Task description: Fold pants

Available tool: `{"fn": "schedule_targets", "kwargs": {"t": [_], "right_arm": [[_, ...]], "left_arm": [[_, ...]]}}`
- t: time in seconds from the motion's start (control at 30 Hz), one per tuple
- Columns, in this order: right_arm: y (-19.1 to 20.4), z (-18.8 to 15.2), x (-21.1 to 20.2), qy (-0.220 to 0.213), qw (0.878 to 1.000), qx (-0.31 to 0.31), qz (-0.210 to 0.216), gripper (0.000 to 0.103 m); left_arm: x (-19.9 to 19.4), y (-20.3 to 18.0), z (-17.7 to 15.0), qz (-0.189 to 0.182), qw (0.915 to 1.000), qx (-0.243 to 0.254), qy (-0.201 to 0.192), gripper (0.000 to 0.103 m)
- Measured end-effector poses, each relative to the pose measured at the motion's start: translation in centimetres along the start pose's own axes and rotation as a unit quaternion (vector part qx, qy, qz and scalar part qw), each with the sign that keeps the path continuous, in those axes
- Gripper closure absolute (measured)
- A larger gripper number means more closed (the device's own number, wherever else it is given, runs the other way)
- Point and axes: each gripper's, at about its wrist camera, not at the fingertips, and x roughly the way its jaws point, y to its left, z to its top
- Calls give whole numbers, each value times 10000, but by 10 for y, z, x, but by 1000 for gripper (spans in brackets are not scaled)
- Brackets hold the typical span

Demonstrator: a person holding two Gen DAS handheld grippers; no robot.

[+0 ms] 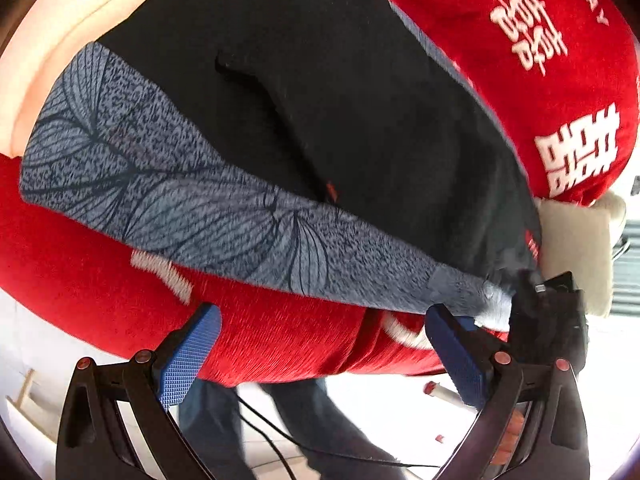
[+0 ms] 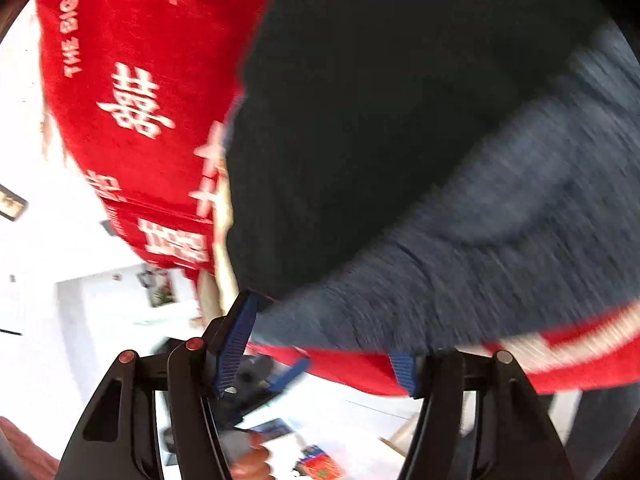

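Black pants (image 1: 360, 112) with a grey leaf-patterned waistband (image 1: 192, 200) lie spread on a red blanket (image 1: 280, 340) printed with white characters. My left gripper (image 1: 320, 348) is open wide over the blanket's near edge, its blue pads (image 1: 192, 352) just short of the waistband. The right gripper (image 1: 548, 308) shows in the left wrist view at the waistband's right end. In the blurred right wrist view the right gripper (image 2: 320, 356) has its fingers apart, with the waistband (image 2: 460, 272) and the blanket's edge (image 2: 352, 368) lying between them. The pads do not visibly press on the cloth.
A cream cushion (image 1: 576, 248) sits past the pants' right end and a beige padded surface (image 1: 60, 40) at the far left. Below the blanket's edge are a white floor, a person's jeans-clad legs (image 1: 304, 420), a thin cable (image 1: 272, 432) and small loose items (image 2: 320, 464).
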Motion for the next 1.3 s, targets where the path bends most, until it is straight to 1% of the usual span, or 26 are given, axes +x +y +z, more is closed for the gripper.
{"fn": "schedule_targets", "kwargs": {"t": [0.1, 0.2, 0.27, 0.33, 0.37, 0.4, 0.43, 0.47, 0.53, 0.6, 0.67, 0.7, 0.77, 0.8, 0.83, 0.87, 0.9, 0.93, 0.97, 1.0, 1.03, 1.07, 1.1, 1.2, 1.27, 1.3], "right_arm": [[22, 6, -10, -18, 9993, -240, 280, 36], [35, 8, -21, 5, 9983, -359, 457, 36], [38, 8, -24, 21, 9977, -418, 534, 36], [37, 7, -23, 77, 9976, -470, 496, 36], [35, 7, -21, 111, 9979, -450, 451, 36], [30, 7, -17, 143, 9985, -385, 367, 36], [25, 8, -16, 140, 9989, -344, 301, 36], [16, 8, -18, 88, 9994, -288, 195, 36], [2, 8, -26, -54, 9999, -144, 74, 36], [-17, 9, -40, -295, 9995, 90, 1, 36], [-35, 10, -54, -511, 9978, 394, 116, 36], [-48, 10, -61, -634, 9954, 630, 345, 36], [-65, 9, -71, -841, 9887, 1054, 659, 36], [-74, 8, -77, -971, 9818, 1361, 904, 36], [-77, 7, -81, -1078, 9773, 1534, 982, 42], [-79, 6, -84, -1191, 9735, 1678, 998, 52], [-79, 6, -89, -1287, 9705, 1818, 919, 88], [-76, 6, -93, -1292, 9715, 1864, 698, 96], [-70, 7, -95, -1237, 9748, 1807, 420, 96], [-58, 10, -98, -1124, 9810, 1581, 62, 97], [-45, 14, -100, -1016, 9860, 1301, -255, 97], [-31, 18, -103, -936, 9891, 1035, -468, 97], [-11, 25, -108, -839, 9918, 679, -681, 97], [33, 50, -117, -555, 9929, -79, -1045, 97], [56, 72, -122, -388, 9919, -433, -1127, 97], [70, 89, -123, -294, 9911, -609, -1147, 97]], "left_arm": [[-2, 3, 9, -316, 9989, -339, -118, 1], [-5, 8, 19, -631, 9950, -719, -279, 1], [-8, 10, 27, -739, 9917, -954, -453, 1], [-12, 12, 36, -727, 9889, -1134, -624, 3], [-15, 11, 41, -675, 9884, -1152, -720, 12], [-16, 10, 44, -657, 9890, -1103, -730, 37], [-15, 9, 48, -661, 9904, -1030, -643, 45], [-15, 10, 49, -639, 9914, -966, -606, 46], [-17, 8, 52, -559, 9938, -791, -546, 62], [-19, 6, 54, -519, 9951, -668, -504, 62], [-20, 5, 57, -524, 9959, -604, -419, 62], [-19, 2, 58, -513, 9963, -566, -391, 62], [-19, -3, 61, -459, 9975, -441, -321, 62], [-20, -6, 63, -419, 9981, -364, -283, 62], [-20, -7, 64, -388, 9985, -303, -259, 63], [-20, -7, 64, -324, 9990, -226, -231, 65], [-20, -8, 65, -262, 9993, -166, -196, 68], [-20, -9, 66, -216, 9996, -135, -152, 72], [-21, -9, 66, -191, 9996, -129, -138, 74], [-24, -10, 66, -152, 9997, -116, -134, 75], [-27, -12, 66, -106, 9998, -89, -139, 75], [-32, -16, 68, -66, 9998, -63, -158, 75], [-37, -19, 69, -63, 9998, -49, -185, 79], [-56, -34, 79, -210, 9993, -48, -312, 80], [-62, -49, 92, -241, 9991, -24, -356, 80], [-65, -57, 99, -236, 9989, 26, -400, 80]]}}
